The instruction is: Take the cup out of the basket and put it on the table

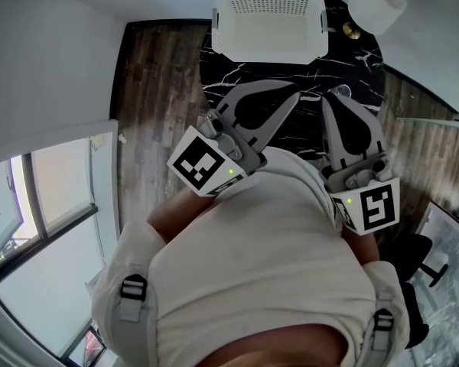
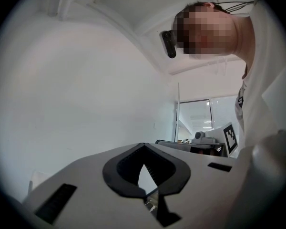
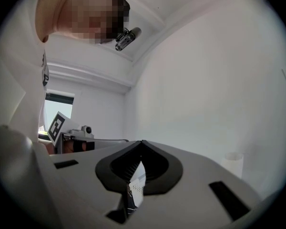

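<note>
The left hand-held gripper (image 1: 296,92) and right hand-held gripper (image 1: 333,95) hover closed, empty, near the basket (image 1: 269,46)

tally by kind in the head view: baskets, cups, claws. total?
Basket: 1
Cup: 1
Claws: 2, the left claw and the right claw, both shut and empty
Total: 4

No words or numbers can be read; the left cube (image 1: 206,163) and right cube (image 1: 371,206) bear only square markers.
</note>
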`<move>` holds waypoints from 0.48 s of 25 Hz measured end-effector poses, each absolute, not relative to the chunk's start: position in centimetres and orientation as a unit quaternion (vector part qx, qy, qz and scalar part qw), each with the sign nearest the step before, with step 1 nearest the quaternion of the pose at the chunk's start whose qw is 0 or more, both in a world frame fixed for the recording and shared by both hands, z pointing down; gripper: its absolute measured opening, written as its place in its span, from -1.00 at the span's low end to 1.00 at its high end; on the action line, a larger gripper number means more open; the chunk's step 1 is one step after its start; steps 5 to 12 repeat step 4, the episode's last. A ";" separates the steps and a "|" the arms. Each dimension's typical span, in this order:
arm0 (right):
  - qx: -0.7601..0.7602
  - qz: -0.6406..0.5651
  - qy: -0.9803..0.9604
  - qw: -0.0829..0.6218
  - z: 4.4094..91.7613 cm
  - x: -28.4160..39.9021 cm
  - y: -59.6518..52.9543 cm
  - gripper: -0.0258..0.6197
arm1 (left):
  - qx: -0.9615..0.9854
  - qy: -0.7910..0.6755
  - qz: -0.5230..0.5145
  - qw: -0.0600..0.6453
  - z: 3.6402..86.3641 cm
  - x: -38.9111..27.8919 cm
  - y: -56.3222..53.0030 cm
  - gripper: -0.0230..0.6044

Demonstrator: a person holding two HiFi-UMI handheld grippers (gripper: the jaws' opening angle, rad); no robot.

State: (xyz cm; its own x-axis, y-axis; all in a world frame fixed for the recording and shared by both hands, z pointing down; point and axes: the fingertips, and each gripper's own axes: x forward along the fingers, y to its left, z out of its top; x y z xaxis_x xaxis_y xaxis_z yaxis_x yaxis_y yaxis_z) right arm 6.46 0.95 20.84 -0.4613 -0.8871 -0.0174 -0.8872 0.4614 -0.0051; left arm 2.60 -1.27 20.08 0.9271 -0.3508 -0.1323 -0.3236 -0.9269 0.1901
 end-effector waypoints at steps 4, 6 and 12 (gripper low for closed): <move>-0.518 0.006 0.856 0.006 20.6 6.2 0.9 -0.90 | 0.978 -0.171 -0.083 0.082 19.9 2.6 -1.2 -0.91; -0.518 0.006 0.856 0.006 20.6 6.2 0.9 -0.90 | 0.978 -0.171 -0.083 0.082 19.9 2.6 -1.2 -0.91; -0.518 0.006 0.856 0.006 20.6 6.2 0.9 -0.90 | 0.978 -0.171 -0.083 0.082 19.9 2.6 -1.2 -0.91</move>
